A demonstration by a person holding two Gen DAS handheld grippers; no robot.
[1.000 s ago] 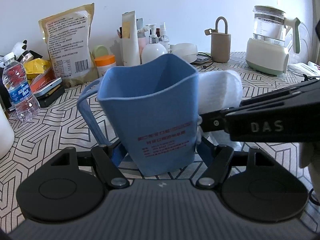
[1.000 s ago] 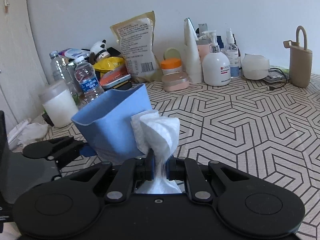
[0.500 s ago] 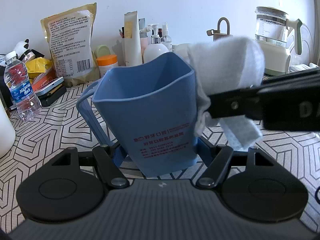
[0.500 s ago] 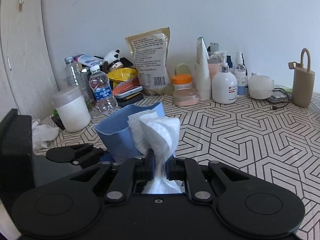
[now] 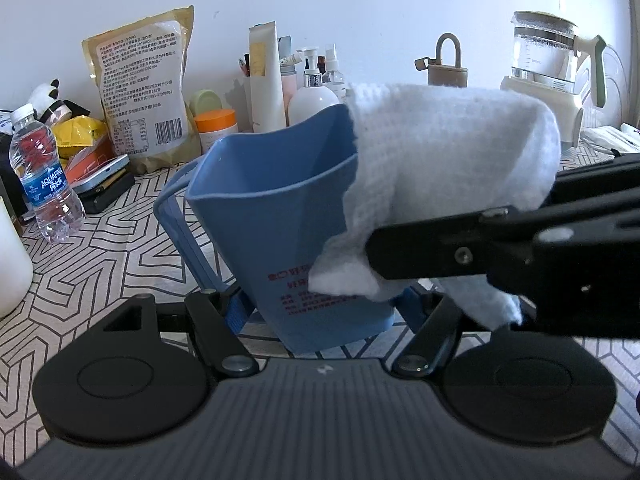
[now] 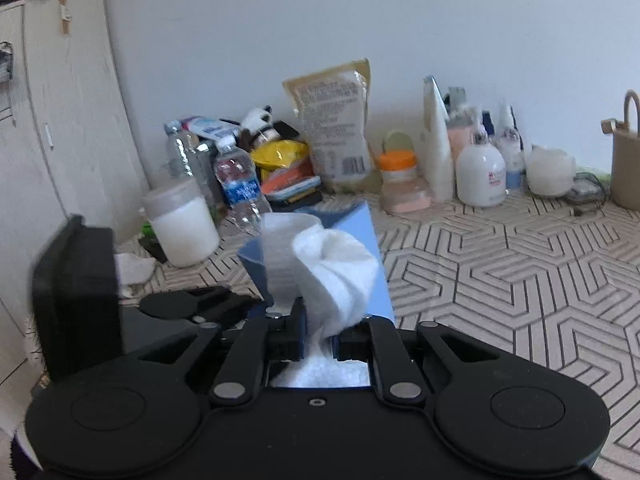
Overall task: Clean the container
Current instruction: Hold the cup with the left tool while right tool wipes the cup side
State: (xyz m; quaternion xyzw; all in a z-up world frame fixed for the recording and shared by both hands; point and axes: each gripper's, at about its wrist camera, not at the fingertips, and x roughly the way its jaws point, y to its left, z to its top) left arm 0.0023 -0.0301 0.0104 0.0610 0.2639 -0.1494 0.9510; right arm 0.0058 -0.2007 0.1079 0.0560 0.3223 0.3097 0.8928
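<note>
Patterned in grey hexagon lines, the pale tablecloth [image 6: 500, 264] runs back to a white wall where a tall printed food pouch [image 5: 142, 92], white pump bottles and a small clear water bottle [image 5: 42, 178] stand in a row, well clear of my work. Near the front edge of it I hold the blue angular plastic cup with a side handle [image 5: 276, 216] upright, its open mouth facing up so the inside can be reached; my left gripper [image 5: 320, 306] has its jaws clenched on the cup's lower walls, low enough to leave the rim free. My right gripper [image 6: 320, 344] is clamped on a bunched white textured cloth [image 5: 452, 152], pinching it near its middle so a soft wad sticks out ahead of the fingers as the wiping face. That wad lies against the cup's right upper corner, draping over the rim there. By my reading, I am wiping at the rim, though whether the inside is already done I cannot judge.
</note>
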